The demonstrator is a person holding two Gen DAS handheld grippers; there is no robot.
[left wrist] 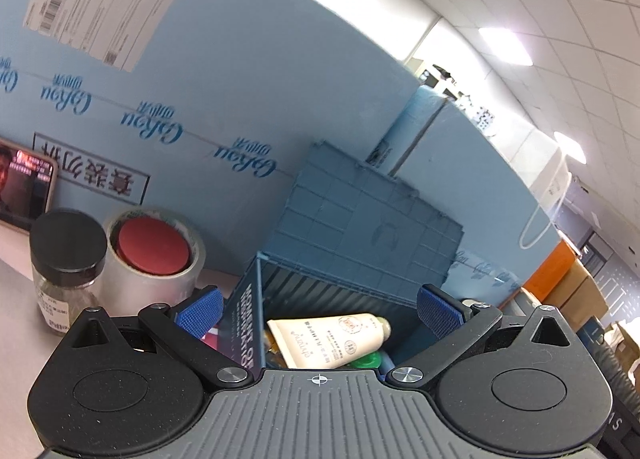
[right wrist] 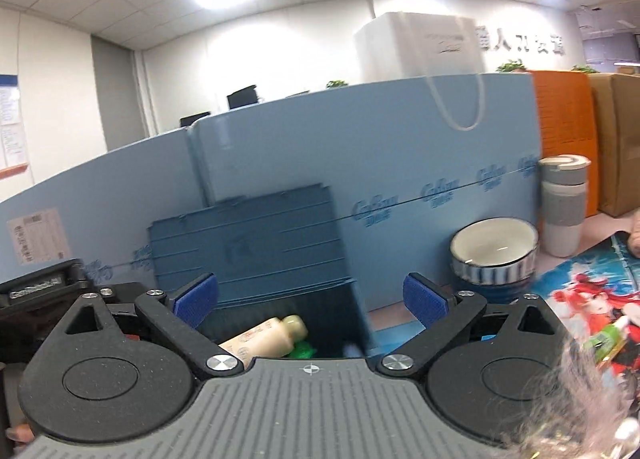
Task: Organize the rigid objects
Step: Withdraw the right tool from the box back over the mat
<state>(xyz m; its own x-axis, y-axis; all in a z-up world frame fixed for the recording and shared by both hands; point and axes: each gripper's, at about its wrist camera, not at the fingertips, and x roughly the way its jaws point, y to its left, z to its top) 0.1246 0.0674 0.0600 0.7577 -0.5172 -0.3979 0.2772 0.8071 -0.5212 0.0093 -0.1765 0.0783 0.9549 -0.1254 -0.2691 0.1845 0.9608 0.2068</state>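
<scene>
A blue storage box (left wrist: 256, 323) with its lid (left wrist: 360, 219) raised stands against a light blue panel. Inside lie a cream tube (left wrist: 332, 339) and a green piece (left wrist: 366, 361). My left gripper (left wrist: 318, 317) hangs just above the box, open, nothing between its blue pads (left wrist: 200, 313). The right wrist view shows the same box (right wrist: 344, 323), the lid (right wrist: 248, 235) and the cream tube (right wrist: 272, 335) below my right gripper (right wrist: 312, 305), which stands wide open and empty. A glass jar with a black cap (left wrist: 66, 271) and a tape roll with a red centre (left wrist: 154, 255) sit left of the box.
A phone (left wrist: 24, 189) leans on the panel at the far left. Right of the box stand a striped bowl (right wrist: 494, 257) and a white tumbler (right wrist: 564, 205). A colourful printed mat (right wrist: 588, 299) lies at the right. The blue panel (right wrist: 400, 147) closes off the back.
</scene>
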